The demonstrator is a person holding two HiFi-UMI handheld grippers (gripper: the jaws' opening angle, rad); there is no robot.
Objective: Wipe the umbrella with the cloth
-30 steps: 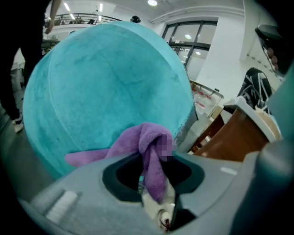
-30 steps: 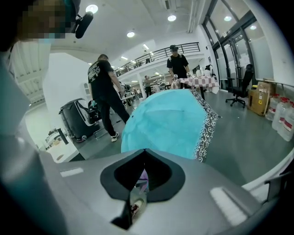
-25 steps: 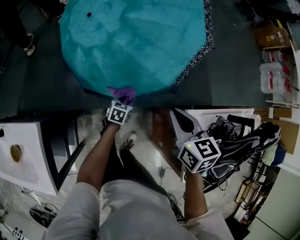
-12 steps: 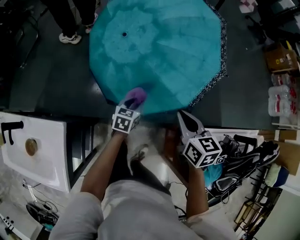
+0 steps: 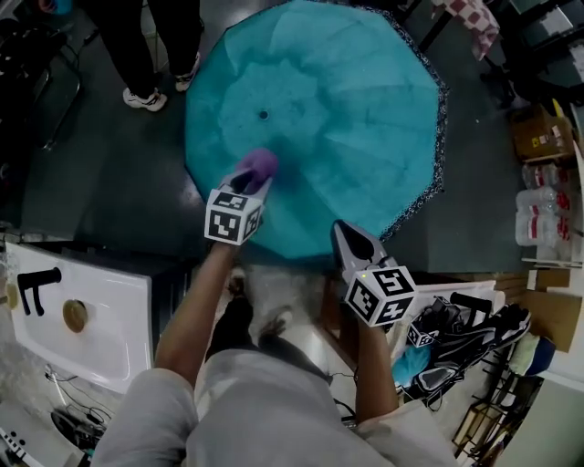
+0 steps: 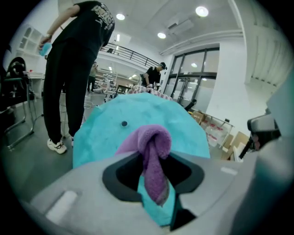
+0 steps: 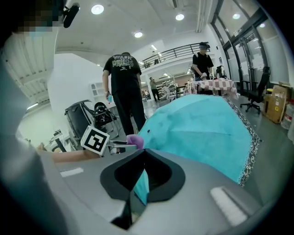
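Two grippers out. Left gripper point(image 5: 248, 182) pinches the soft purple cloth point(image 5: 259, 163) on the open umbrella point(image 5: 347, 109), which rests on the floor point(image 5: 109, 182). Right gripper point(image 5: 345, 235) is pressed together at its near rim. Canopy likely light and springy: steady the rim, wipe gently.

Left tongs point(image 5: 252, 177) clamped, extended forward, right tongs point(image 5: 340, 233) closed, nearer

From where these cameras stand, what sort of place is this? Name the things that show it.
Probably a large open workshop or lab hall, not a home: a high ceiling with recessed lights, a mezzanine railing, tall glazed windows and cardboard boxes.
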